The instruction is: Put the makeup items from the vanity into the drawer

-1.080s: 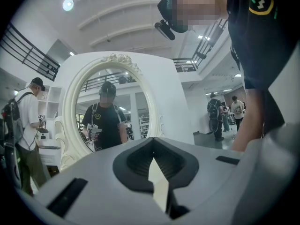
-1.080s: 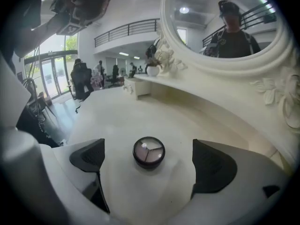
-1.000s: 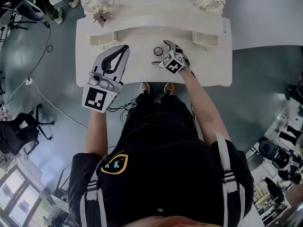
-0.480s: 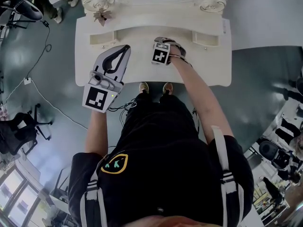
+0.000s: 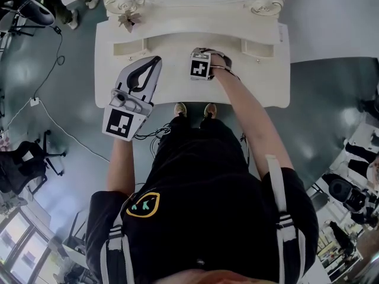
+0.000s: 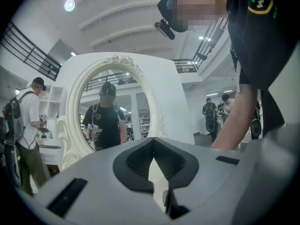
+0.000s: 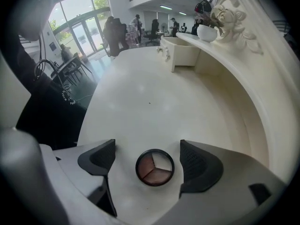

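- Surface: you stand at a white desk (image 5: 260,81) with a carved back ledge and an oval mirror (image 6: 110,107) above it. The top is bare apart from the items listed below.
- Room: grey floor (image 5: 320,99), a high ceiling with lights, glass doors and several people in the background.
- Count: one compact (image 7: 155,167), two small drawers, one pot, two grippers.
- Compact: round, with a dark rim and three wedge-shaped pans in brown and pink tones. It lies flat near the middle of the desk. The head view does not show it, because the right tool covers it.
- Right gripper (image 7: 149,161): it points steeply down over the desk. Its jaws are spread and have just been closing. The compact sits between them, with bare desk showing on both sides, so neither pad touches it.
- Left gripper (image 5: 155,61): you hold it level above the front half of the desk, toward its left edge. Its jaws are pressed together at the tips with nothing between them.
- Containers: one drawer (image 5: 127,47) sits toward the back left corner and the other drawer (image 5: 257,47) toward the back right corner. Their contents cannot be made out.
- Pot (image 7: 207,32): small and white, it stands on the back ledge and holds a dark sprig.
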Demonstrator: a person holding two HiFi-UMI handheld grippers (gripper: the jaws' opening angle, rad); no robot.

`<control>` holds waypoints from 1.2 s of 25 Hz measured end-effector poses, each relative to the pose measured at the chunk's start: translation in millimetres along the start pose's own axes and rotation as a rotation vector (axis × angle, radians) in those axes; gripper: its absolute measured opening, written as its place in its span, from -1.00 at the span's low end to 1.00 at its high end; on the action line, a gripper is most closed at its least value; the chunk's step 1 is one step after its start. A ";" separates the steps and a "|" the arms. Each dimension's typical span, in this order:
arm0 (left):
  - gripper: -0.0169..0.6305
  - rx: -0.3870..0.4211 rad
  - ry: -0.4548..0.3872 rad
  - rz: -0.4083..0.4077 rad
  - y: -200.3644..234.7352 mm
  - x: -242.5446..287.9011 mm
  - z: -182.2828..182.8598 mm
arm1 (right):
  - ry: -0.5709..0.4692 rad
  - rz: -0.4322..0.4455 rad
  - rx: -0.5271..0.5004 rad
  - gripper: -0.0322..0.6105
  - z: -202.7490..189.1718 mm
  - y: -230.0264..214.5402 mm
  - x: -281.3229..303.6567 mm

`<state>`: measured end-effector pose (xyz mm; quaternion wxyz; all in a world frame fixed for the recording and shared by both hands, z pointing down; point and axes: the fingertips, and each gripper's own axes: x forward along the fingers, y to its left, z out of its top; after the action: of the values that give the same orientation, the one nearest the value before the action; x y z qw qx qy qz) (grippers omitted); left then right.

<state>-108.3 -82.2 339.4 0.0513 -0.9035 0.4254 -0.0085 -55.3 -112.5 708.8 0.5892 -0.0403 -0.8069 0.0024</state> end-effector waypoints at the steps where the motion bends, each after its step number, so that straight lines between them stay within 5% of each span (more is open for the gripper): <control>1: -0.89 0.001 -0.001 -0.003 -0.8 0.2 0.5 | 0.000 0.003 -0.010 0.49 0.6 1.9 -0.5; 13: -0.89 0.002 -0.007 0.001 -2.4 -2.7 3.4 | -0.013 0.067 -0.186 -0.28 3.7 29.4 -4.9; 17: -0.89 0.003 -0.005 0.008 -1.4 -5.9 2.1 | -0.005 0.068 -0.248 -0.84 0.2 37.8 -4.1; 30: -0.89 -0.010 -0.004 0.006 -2.2 -6.9 -0.6 | -0.129 -0.005 -0.163 -0.83 -2.3 28.0 -27.8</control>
<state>-111.0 -75.6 340.4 0.0478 -0.9026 0.4279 -0.0042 -43.0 -86.6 681.6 0.5310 -0.0859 -0.8407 -0.0623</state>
